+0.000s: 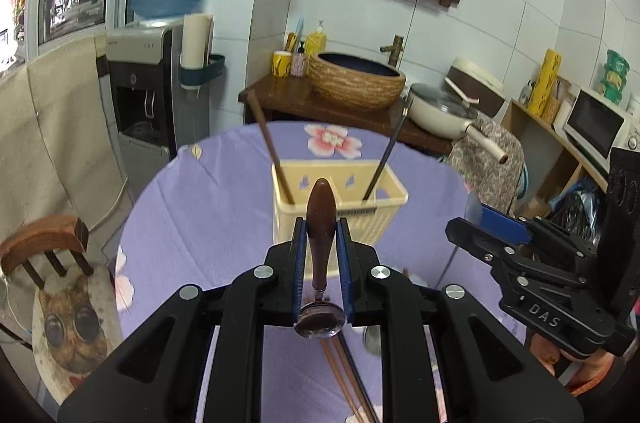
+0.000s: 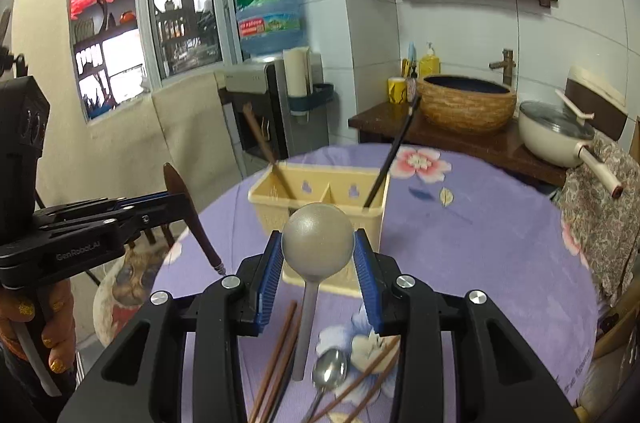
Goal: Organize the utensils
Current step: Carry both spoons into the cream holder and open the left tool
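My left gripper (image 1: 321, 223) is shut on a wooden-handled spoon (image 1: 321, 223), handle pointing forward and steel bowl toward the camera. It is held above the table, just short of the cream utensil basket (image 1: 384, 223). The basket holds a brown chopstick (image 1: 268, 143) and a black one (image 1: 390, 151). My right gripper (image 2: 318, 243) is shut on a grey ladle (image 2: 318, 243) by its round bowl, handle hanging down, in front of the basket (image 2: 276, 215). Loose chopsticks (image 2: 280, 355) and a steel spoon (image 2: 330, 371) lie on the purple tablecloth (image 2: 480, 243) below.
A chair with a cat cushion (image 1: 72, 319) stands left of the round table. A water dispenser (image 1: 144, 95) is behind. A dark counter holds a woven basin (image 1: 356, 79) and a white pan (image 1: 444, 111). The right gripper shows in the left wrist view (image 1: 480, 219).
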The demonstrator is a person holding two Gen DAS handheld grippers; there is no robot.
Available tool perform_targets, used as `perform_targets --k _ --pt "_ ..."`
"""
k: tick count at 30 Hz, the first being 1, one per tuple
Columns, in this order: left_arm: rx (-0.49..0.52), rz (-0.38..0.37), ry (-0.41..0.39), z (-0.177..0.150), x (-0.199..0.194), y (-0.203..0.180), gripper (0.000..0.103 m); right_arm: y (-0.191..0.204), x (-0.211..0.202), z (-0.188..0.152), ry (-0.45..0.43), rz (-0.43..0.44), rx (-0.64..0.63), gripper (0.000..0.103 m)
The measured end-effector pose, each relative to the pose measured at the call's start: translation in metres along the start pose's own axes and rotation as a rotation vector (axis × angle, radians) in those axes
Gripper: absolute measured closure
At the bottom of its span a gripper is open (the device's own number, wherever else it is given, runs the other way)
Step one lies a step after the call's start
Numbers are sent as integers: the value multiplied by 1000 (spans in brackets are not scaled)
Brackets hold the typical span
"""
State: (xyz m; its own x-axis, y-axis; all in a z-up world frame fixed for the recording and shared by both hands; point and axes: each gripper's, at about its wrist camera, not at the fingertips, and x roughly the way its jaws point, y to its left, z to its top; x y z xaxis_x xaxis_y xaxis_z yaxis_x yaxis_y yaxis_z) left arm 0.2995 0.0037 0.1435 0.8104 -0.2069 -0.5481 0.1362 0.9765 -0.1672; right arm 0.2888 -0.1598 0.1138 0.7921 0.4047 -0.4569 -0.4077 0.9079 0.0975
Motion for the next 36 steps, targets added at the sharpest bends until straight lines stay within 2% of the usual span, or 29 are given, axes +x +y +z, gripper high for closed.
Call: perform_targets --k 5,9,14,19,24,29,36 --pt "-7 -8 -45 56 -10 -8 88 -4 1 61 -98 -42 9 68" --pt "-18 35 -104 98 -13 -13 88 -10 9 99 -166 -112 25 68" --pt "-47 79 -115 124 10 -8 88 -15 31 101 -181 -180 26 68" --pt "-93 111 -86 111 51 7 88 -15 62 74 -167 -231 -5 68" --pt "-143 68 -11 81 83 23 88 -15 86 44 -106 -234 -5 68" --pt "-112 95 21 54 101 20 88 -17 96 24 -77 -241 -5 68" --pt "-107 91 77 31 123 18 88 -17 103 7 -42 -241 -11 68"
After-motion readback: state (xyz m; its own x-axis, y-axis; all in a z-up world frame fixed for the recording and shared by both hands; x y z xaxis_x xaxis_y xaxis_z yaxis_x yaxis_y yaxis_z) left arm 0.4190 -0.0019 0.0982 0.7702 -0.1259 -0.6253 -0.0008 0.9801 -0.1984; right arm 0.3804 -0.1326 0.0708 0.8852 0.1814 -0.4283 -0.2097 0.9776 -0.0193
